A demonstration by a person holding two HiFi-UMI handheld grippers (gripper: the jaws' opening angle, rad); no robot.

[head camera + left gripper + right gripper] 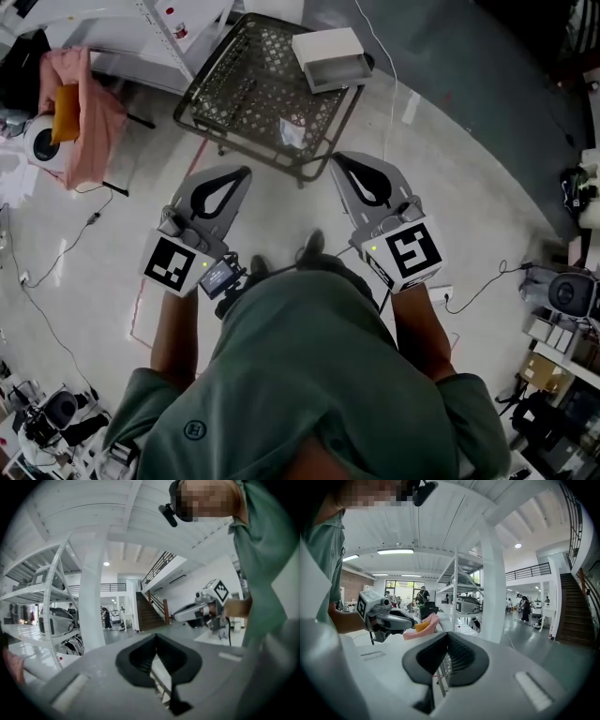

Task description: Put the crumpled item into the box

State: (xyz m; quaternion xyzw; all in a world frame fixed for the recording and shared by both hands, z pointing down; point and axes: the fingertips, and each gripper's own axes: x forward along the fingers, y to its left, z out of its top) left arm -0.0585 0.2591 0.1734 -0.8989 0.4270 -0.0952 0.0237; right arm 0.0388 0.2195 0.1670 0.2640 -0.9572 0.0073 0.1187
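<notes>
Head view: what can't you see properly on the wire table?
- box: head view, too small and tilted to tell whether anything's inside.
- crumpled item: head view, too small to say what it is.
- wire table: both gripper views show only a sliver through the shut jaws.

No legible text or numbers

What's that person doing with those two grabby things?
A person holds tongs in each hand. The left tongs and the right tongs are both shut and empty, held short of a wire table. A crumpled item and a white box sit on it, apart. Nothing is picked up yet.
</notes>
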